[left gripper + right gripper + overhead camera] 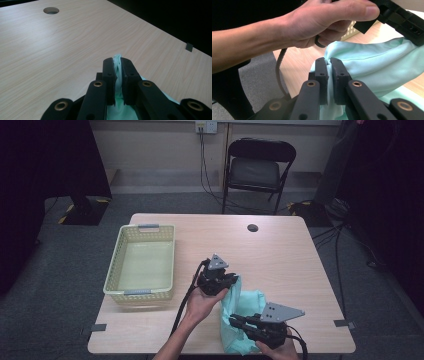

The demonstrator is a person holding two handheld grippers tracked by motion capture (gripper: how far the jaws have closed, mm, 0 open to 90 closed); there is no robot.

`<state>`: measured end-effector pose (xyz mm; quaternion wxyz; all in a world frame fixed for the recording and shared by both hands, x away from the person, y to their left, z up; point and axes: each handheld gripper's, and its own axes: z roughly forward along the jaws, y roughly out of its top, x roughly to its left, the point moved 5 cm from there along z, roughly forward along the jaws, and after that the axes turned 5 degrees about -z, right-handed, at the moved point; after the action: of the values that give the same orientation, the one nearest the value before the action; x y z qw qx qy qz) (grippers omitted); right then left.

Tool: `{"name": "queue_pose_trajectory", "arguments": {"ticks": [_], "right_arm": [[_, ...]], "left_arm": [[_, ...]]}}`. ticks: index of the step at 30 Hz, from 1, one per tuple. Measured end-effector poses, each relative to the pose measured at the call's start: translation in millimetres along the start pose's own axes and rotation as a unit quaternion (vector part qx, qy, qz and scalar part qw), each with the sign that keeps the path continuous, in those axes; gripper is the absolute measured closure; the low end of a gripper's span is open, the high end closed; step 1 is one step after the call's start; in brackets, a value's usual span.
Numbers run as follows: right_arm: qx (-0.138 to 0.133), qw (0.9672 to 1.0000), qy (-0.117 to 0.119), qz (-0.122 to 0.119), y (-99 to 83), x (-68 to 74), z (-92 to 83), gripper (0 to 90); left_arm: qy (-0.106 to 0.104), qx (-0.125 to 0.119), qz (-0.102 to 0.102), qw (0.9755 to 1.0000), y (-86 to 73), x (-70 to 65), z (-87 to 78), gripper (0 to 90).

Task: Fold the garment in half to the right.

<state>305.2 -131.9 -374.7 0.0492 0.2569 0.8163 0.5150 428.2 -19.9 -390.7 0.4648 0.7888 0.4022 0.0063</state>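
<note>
- The left gripper [117,75] is pinching a fold of the mint-green cloth [240,320], its jaws nearly together.
- The right gripper [329,72] is clamping another fold likewise.
- The soft, smooth cloth is hanging bunched between them, over the near right part of the pale wood-grain table [280,250].
- A yellow perforated basket [114,265] is sitting at the left.

Bare recording room, wooden table [280,250], folding chair [257,170], black curtains [45,160]

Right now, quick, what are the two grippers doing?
Left gripper: closed, pinching the mint-green cloth.
Right gripper: closed, pinching another part of the same cloth.
</note>
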Motion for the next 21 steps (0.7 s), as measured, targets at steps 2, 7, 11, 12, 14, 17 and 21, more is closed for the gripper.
{"name": "queue_pose_trajectory", "arguments": {"ticks": [2,7,11,12,14,17,21], "right_arm": [[0.002,1.0000,-0.004,0.007,-5.3,-3.6,-2.9,84.9],[0.012,0.9998,-0.013,0.013,-16.3,-10.2,-7.2,84.9],[0.018,0.9995,-0.019,0.018,-24.6,-13.6,-9.4,84.9],[0.021,0.9994,-0.020,0.019,-26.5,-14.1,-9.7,84.9],[0.025,0.9993,-0.021,0.019,-29.6,-14.9,-10.1,84.9],[0.027,0.9992,-0.021,0.019,-32.6,-15.2,-10.7,84.9],[0.030,0.9992,-0.020,0.016,-35.4,-14.8,-12.2,84.9]], "left_arm": [[0.002,0.004,0.001,1.0000,-0.5,-1.6,5.2,83.4],[-0.001,0.012,-0.004,0.9999,-3.4,0.4,14.9,83.5],[0.001,0.020,-0.008,0.9998,-7.0,1.2,23.8,83.5],[0.001,0.020,-0.008,0.9998,-7.0,1.2,23.8,83.5],[-0.002,0.023,-0.006,0.9997,-8.7,-1.0,28.5,83.4],[-0.002,0.022,-0.006,0.9997,-8.7,-3.4,31.3,83.5],[-0.003,0.022,0.004,0.9998,-8.2,-9.2,33.3,83.4]]}}
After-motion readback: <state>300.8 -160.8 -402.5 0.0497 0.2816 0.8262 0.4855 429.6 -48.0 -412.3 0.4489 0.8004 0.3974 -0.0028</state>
